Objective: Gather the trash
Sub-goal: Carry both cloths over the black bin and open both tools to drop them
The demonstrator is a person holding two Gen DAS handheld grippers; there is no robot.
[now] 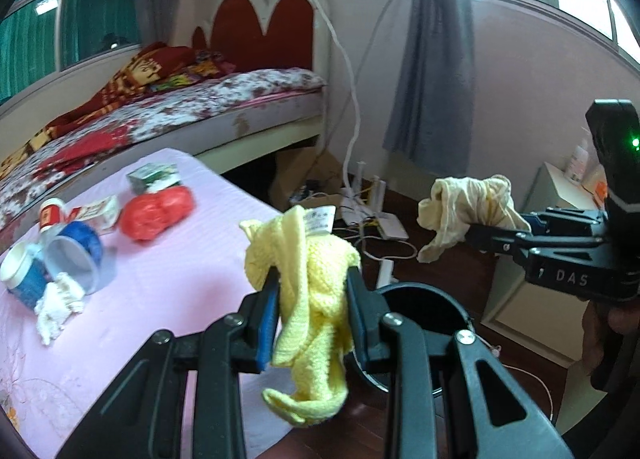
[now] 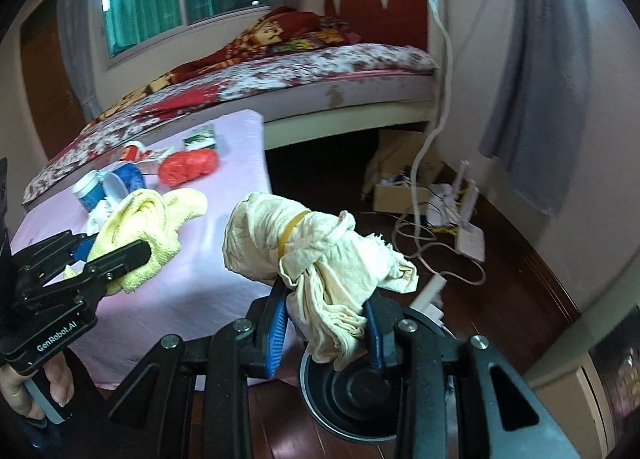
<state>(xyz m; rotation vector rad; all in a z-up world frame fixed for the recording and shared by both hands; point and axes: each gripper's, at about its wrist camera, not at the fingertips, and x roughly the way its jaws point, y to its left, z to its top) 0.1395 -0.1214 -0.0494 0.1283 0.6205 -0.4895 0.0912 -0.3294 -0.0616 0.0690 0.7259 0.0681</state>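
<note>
A: Why are both claws hanging off the edge of the bench point(image 1: 132, 299)?

B: Each is carrying a rag toward the black bin point(image 2: 352, 391) on the floor beside it. The left claw point(image 1: 312, 299) is pinching a yellow knitted cloth point(image 1: 308, 291), which is drooping below its pads. The right claw point(image 2: 326, 327) is clamping a cream rag point(image 2: 312, 255) bunched with a rubber band.

A: So the bin is sitting directly under them?

B: Under the right one, seemingly; fisheye bending is making it hard to judge. The cups point(image 1: 72, 255), red bag point(image 1: 156, 211) and carton point(image 1: 152, 177) are waiting on the pink cover, likely next.
</note>
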